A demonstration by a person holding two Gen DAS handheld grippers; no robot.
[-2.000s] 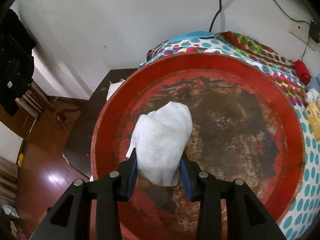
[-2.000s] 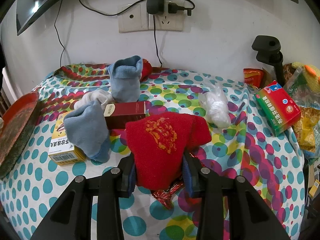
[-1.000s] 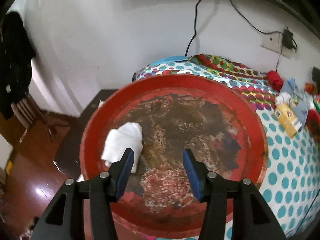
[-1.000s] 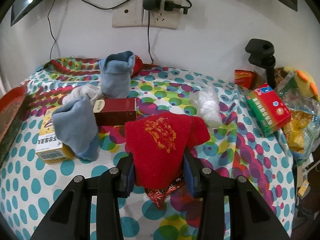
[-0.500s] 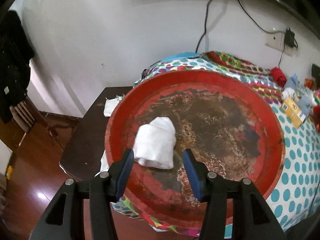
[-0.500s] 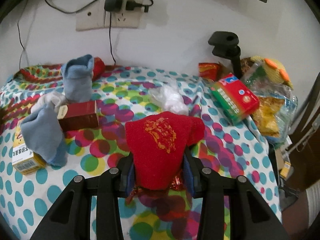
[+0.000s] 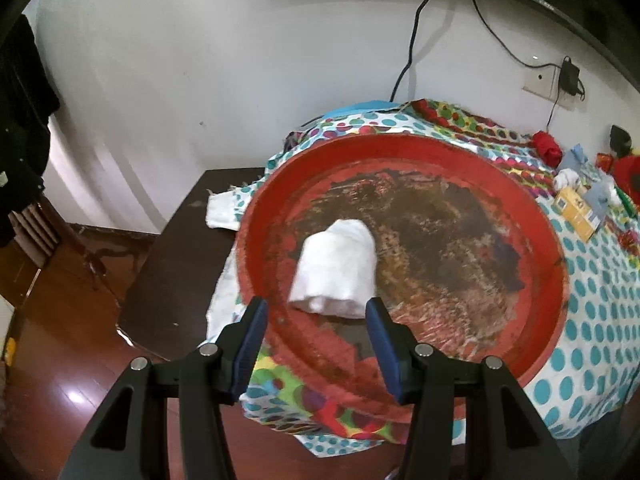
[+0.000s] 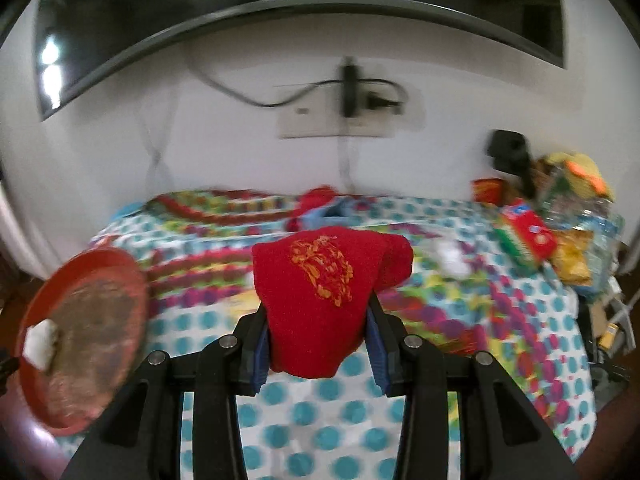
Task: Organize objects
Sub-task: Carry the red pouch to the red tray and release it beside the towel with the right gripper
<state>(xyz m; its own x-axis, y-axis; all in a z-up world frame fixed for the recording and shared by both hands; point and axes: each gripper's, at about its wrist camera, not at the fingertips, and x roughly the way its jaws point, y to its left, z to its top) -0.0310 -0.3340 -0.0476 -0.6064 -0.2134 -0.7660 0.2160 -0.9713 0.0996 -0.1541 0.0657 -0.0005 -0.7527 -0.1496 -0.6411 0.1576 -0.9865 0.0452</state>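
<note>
Here, my left gripper (image 7: pixel 316 316) hangs released over the red tray (image 7: pixel 532 216), whose white sock (image 7: pixel 336 268) lies near its left rim. My right gripper (image 8: pixel 318 320) clenches the red sock (image 8: pixel 320 292) above the dotted tablecloth (image 8: pixel 320 416); boxes and bags crowd its far right corner.

Indoor light falls from above: ceiling lamps glare in the dark screen (image 8: pixel 100 20) and glint on the floor (image 7: pixel 76 396). Left view is sharp, though the white cloth (image 7: pixel 336 268) looks slightly smeared. Right view is motion-blurred throughout; only the red cloth (image 8: pixel 324 296) stays crisp. Fisheye bends edges, corners black.
</note>
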